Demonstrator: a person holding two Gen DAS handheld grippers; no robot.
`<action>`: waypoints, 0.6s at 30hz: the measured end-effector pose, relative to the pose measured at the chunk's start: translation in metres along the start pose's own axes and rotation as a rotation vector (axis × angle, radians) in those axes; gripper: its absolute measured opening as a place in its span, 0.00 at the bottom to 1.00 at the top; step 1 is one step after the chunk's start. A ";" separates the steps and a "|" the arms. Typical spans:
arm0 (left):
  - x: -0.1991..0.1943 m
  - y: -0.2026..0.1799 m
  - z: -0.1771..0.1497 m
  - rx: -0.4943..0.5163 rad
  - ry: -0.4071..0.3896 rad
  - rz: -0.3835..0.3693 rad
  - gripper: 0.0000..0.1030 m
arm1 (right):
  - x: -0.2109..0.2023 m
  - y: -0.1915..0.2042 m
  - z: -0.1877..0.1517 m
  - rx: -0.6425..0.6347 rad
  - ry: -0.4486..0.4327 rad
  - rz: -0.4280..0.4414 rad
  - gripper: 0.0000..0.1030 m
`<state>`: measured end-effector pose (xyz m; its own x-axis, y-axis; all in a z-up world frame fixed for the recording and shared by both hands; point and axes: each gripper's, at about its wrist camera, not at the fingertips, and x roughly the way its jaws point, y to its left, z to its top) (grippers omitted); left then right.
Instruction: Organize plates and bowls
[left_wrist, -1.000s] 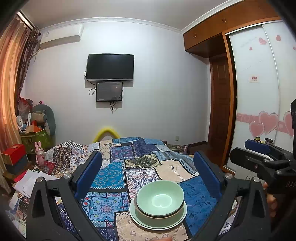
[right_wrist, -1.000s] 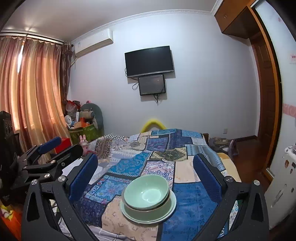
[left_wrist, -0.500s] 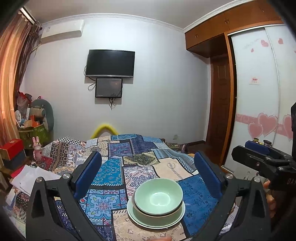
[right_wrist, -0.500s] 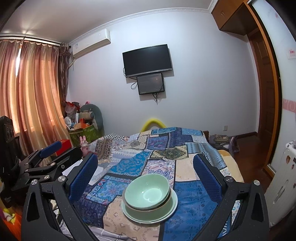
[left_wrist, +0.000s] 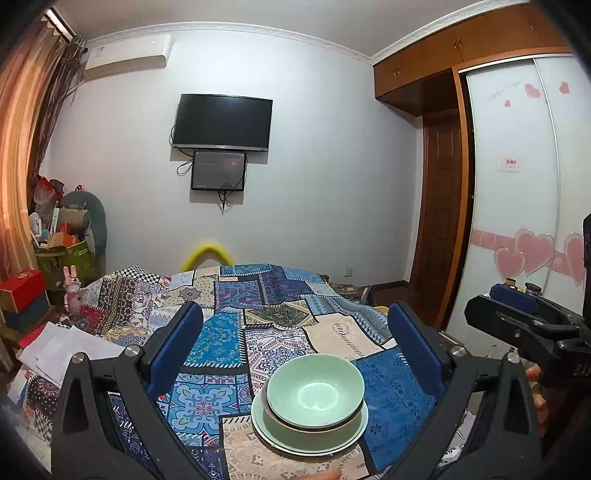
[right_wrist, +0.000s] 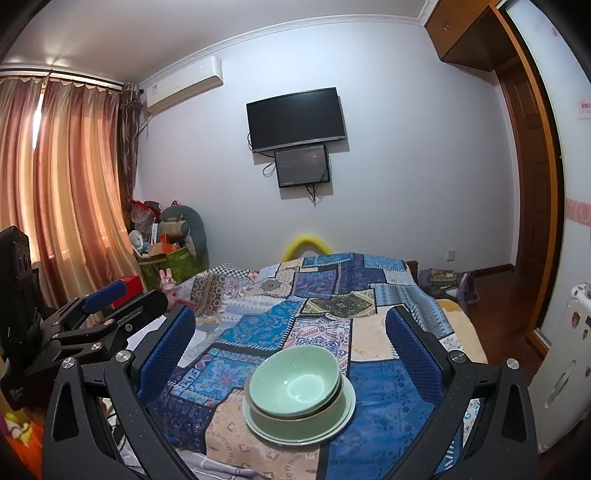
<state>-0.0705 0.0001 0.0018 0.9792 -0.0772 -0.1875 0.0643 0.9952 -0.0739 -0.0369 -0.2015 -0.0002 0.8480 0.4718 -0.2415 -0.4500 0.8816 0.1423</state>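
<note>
A bed (left_wrist: 280, 325) covered by a patchwork quilt (right_wrist: 325, 314) is seen from both wrist cameras. Near the foot edge of the bed, a stack of pale green dishes is set: a top bowl (left_wrist: 315, 389) nested in a lower bowl (left_wrist: 280, 417), both resting on a plate (left_wrist: 266, 428). In the right wrist view the top bowl (right_wrist: 293, 380) is seen tilted slightly within the lower one, and the plate (right_wrist: 343, 410) lies close to the quilt's near edge.

The left tongs (left_wrist: 295, 343) are spread wide, with the blue pads well apart on either side of the stack and touching nothing. The right tongs (right_wrist: 291, 341) are likewise spread wide and empty. Each tool is seen at the edge of the other's view, to the side of the bed.

Open quilt is left all around the stack, most of it beyond, toward the wall with the television (left_wrist: 222, 122). White papers (left_wrist: 62, 350) lie at the bed's left edge; a wardrobe (left_wrist: 517, 192) stands on the right.

Compared with a second ago, the stack is unmoved, and both views have shifted only slightly, with the tongs held just as wide.
</note>
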 end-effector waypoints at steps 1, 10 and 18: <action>0.000 0.000 0.000 -0.001 0.000 -0.001 0.99 | 0.000 0.000 0.000 0.000 0.000 0.001 1.00; 0.002 0.003 0.000 -0.023 0.015 -0.012 0.99 | 0.000 0.001 0.001 -0.003 -0.001 0.001 1.00; 0.002 0.003 0.000 -0.015 0.008 -0.007 0.99 | 0.000 0.002 0.000 -0.002 0.001 0.003 1.00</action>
<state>-0.0686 0.0028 0.0015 0.9772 -0.0846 -0.1949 0.0682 0.9936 -0.0895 -0.0378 -0.1996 0.0003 0.8466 0.4741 -0.2419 -0.4527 0.8804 0.1410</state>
